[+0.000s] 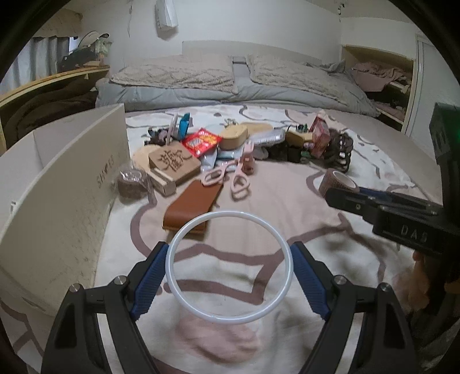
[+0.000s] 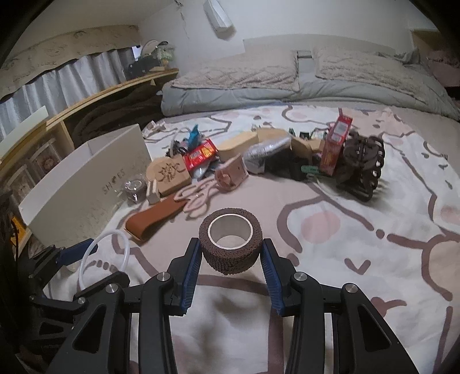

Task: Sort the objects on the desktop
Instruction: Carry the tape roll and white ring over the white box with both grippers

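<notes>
Left gripper (image 1: 229,269): jaws wide, clamping 1 white ring (image 1: 184,233).
Right gripper (image 2: 231,253): jaws narrower, gripping 1 brown tape roll (image 2: 230,251).
Surface: patterned blanket (image 2: 359,230).

Two pillows (image 1: 178,73) lie on the grey duvet (image 1: 230,95) beneath a wall air conditioner (image 1: 166,14).

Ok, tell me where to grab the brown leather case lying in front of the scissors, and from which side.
Take the brown leather case across its narrow width near the rounded near end, coming down from above. It lies flat on the blanket, long and slim, so only the short span should fit the jaws. That end is clear; the far end sits against the pink scissors.
</notes>
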### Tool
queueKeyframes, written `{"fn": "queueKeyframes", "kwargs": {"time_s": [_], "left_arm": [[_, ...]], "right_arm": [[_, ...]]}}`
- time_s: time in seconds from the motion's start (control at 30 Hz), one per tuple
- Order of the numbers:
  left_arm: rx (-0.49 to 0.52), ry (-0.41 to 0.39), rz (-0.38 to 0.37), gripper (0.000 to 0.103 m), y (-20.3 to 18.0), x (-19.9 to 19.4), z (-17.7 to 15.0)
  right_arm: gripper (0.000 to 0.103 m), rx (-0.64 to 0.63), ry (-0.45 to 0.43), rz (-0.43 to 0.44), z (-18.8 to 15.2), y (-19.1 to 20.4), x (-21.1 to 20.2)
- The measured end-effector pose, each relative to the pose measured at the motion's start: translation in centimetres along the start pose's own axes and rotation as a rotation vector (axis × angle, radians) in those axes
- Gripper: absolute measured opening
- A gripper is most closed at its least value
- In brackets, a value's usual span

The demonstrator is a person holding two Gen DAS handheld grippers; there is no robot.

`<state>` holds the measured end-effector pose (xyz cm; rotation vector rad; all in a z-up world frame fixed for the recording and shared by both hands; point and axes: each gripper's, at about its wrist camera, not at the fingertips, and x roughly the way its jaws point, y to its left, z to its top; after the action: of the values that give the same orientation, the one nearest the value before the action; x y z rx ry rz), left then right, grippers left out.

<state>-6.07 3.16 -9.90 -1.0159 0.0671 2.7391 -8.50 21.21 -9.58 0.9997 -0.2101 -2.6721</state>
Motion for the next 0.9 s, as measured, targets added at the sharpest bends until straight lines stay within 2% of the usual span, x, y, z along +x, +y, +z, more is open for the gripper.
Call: {"fn": "queueKeyframes", "kwargs": {"time_s": [0.43, 0.9], "left_arm": [[-0.034, -0.127, 0.026, 0.085, 0.9, -3.3, 4.0], [-0.094, -0.202, 0.078, 0.085, 4.8, -6.0, 5.2]], "right_arm": [[0.043, -0.026, -0.088, 0.0, 2.3, 1.8, -2.7], [0.043, -0.06, -0.107, 0.047, 4.3, 5.5, -2.9]]}}
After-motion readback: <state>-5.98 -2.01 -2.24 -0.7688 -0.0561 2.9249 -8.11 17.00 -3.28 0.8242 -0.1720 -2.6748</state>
